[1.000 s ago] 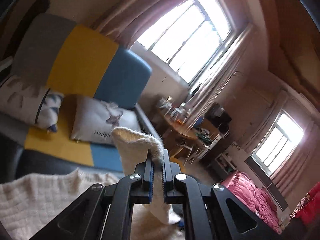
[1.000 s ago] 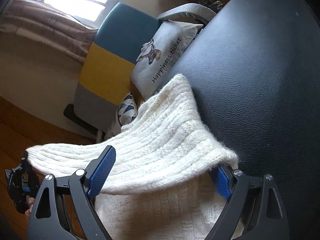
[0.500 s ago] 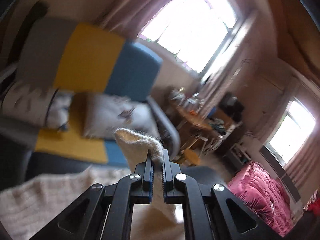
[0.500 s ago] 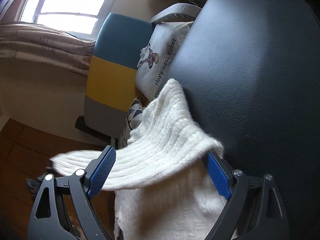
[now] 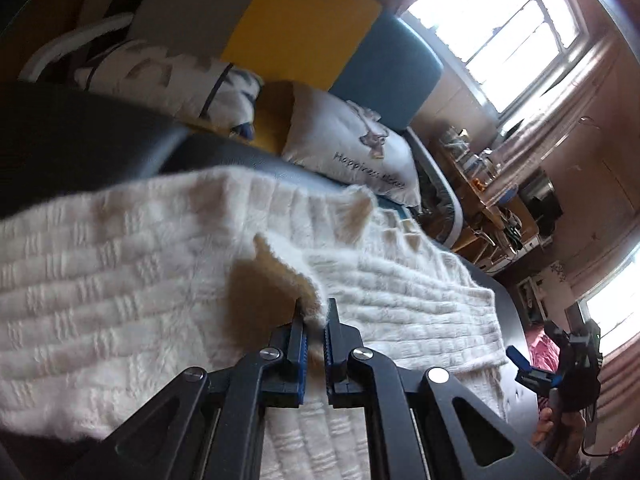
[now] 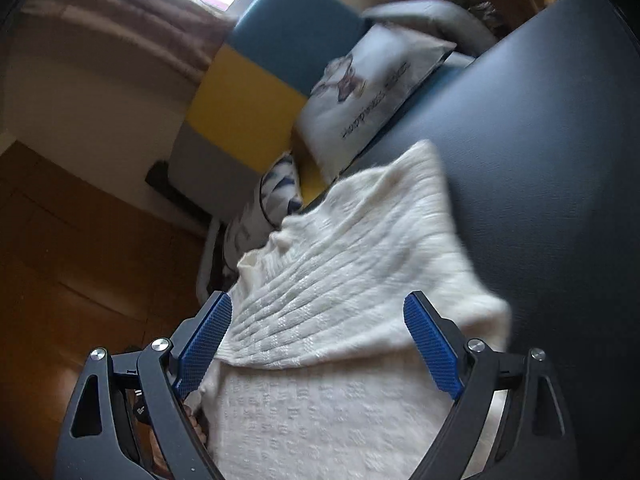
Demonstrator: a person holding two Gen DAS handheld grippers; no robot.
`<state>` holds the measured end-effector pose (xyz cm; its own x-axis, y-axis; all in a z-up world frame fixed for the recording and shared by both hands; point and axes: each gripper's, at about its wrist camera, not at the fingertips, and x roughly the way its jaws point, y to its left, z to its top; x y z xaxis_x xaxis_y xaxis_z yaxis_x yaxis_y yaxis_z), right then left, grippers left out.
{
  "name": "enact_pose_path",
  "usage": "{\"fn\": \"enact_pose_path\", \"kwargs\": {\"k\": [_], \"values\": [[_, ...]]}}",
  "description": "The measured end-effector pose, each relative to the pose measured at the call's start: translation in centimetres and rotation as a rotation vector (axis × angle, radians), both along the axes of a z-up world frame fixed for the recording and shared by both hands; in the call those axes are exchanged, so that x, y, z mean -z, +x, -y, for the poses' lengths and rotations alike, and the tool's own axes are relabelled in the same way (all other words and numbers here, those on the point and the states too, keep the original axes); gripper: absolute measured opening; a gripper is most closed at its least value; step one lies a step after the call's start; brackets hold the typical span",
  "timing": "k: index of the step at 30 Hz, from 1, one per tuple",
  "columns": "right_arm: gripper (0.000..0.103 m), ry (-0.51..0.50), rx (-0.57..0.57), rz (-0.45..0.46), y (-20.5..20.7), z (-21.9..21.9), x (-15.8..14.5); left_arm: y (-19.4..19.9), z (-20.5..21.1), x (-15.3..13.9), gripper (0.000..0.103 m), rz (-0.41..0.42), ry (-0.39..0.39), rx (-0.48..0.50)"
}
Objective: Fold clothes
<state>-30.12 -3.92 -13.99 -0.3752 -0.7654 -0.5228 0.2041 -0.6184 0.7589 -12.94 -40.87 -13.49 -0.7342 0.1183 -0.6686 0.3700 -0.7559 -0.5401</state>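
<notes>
Since a second ago the left hand-held gripper (image 5: pixel 315 320) has dropped from up in the air to just above the dark surface (image 6: pixel 560 160), bringing the pinched edge of the white knitted sweater (image 5: pixel 140 280) down over the rest of the garment. Its jaws are clamped together on that folded edge. The sweater lies spread on the surface, one part doubled over another. The right hand-held gripper (image 6: pixel 320 344) hangs over the sweater's near end with its blue pads wide apart; the knit lies between them, but, as the view is blurred, the pads seem not to press on it. Behind stands a sofa (image 5: pixel 320 28) with a printed cushion (image 5: pixel 352 148).
</notes>
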Motion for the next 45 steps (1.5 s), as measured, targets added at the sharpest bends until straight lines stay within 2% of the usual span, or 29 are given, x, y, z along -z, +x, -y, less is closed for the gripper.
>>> {"fn": "enact_pose_path", "kwargs": {"k": [3,6,10,13,16,18,22,25,27,28,32,35,37,39,41,45], "values": [[0.088,0.151,0.046,0.063,-1.2,0.3,1.9,0.1,-0.2,0.9,0.005,0.032,-0.009,0.014],[0.088,0.159,0.064,0.052,-1.1,-0.1,0.9,0.3,-0.2,1.3,0.006,0.028,-0.006,0.020],[0.088,0.139,0.036,-0.023,-1.8,1.1,-1.5,0.6,0.4,1.5,0.006,0.008,0.054,0.016],[0.088,0.147,0.009,-0.067,-4.1,2.9,-2.3,0.8,0.3,1.6,0.007,0.016,0.037,0.021],[0.088,0.225,0.030,-0.017,-7.6,4.4,-0.7,1.0,0.1,1.5,0.008,0.027,0.035,0.018],[0.088,0.249,0.040,0.017,-8.5,4.4,0.4,1.2,0.3,1.5,0.008,0.030,0.057,0.018],[0.088,0.281,0.009,-0.005,-7.8,5.1,-0.9,1.3,1.1,1.6,0.015,0.008,0.135,0.014],[0.088,0.255,-0.093,-0.063,-5.7,7.0,-2.4,1.5,1.5,1.4,0.016,-0.029,0.154,0.003],[0.088,0.256,-0.182,-0.097,-4.2,8.8,-2.9,1.4,1.3,1.4,0.015,0.027,0.082,-0.025],[0.088,0.294,-0.210,-0.105,-3.7,9.6,-2.7,1.4,1.1,1.4,0.009,0.043,0.056,-0.039],[0.088,0.515,-0.275,-0.131,-2.3,12.5,-0.8,1.6,0.3,0.6,0.009,0.075,-0.021,-0.051],[0.088,0.611,-0.295,-0.200,-1.2,13.7,-1.7,2.4,-0.3,-2.1,0.010,0.004,-0.095,-0.056],[0.088,0.649,-0.307,-0.275,0.0,14.3,-3.3,2.1,-0.7,-3.8,0.015,-0.048,-0.125,-0.025],[0.088,0.706,-0.298,-0.331,0.9,14.8,-4.6,0.8,-1.3,-4.7,0.015,-0.050,-0.161,0.006],[0.088,0.747,-0.275,-0.345,1.2,15.1,-4.9,-1.0,-1.9,-4.8,0.016,-0.024,-0.186,0.036],[0.088,0.834,-0.230,-0.317,0.7,14.8,-3.5,-4.6,-2.5,-1.6,0.016,0.164,-0.238,0.032]]}}
